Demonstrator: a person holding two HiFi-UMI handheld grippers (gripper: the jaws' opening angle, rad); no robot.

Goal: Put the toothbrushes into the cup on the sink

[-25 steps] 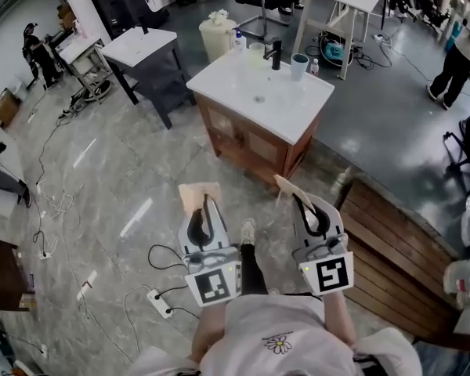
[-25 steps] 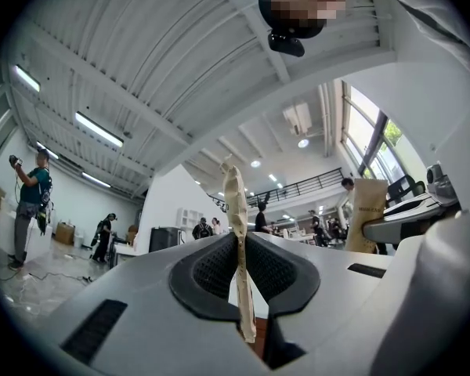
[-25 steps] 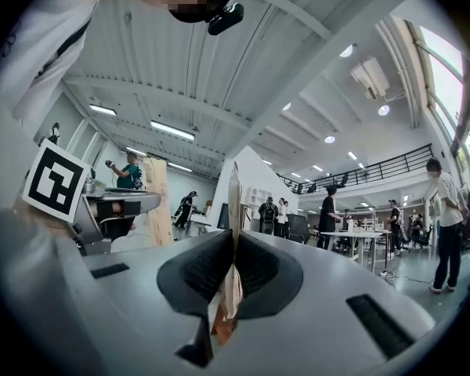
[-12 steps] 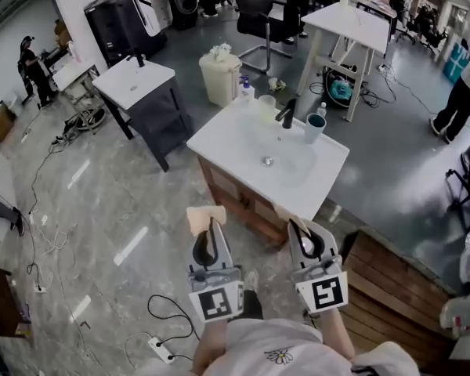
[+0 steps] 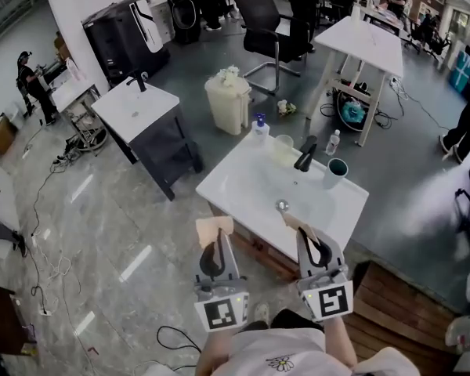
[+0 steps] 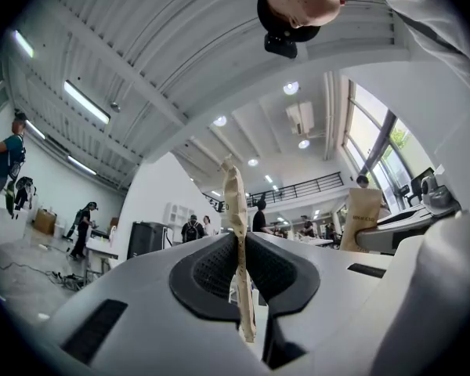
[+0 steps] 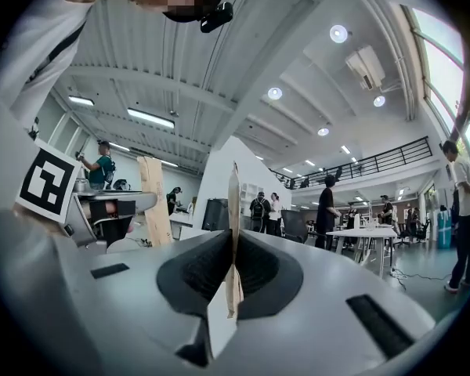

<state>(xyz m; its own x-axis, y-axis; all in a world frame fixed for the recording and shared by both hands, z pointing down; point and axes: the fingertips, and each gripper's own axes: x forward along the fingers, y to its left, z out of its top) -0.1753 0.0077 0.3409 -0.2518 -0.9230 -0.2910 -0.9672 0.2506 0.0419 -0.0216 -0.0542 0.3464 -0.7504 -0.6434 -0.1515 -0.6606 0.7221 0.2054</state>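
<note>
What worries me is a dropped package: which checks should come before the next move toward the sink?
1. Left gripper shut on the left package, flat and brown: ok.
2. Right gripper shut on the right package: ok.
3. Teal cup upright on the sink, beside the faucet: ok.
4. Room inside the cup: cannot tell.
5. Grippers at the cup: not ok; both are at the sink's near edge, the cup at its far side.
6. Toothbrushes inside the packages: cannot tell.
</note>
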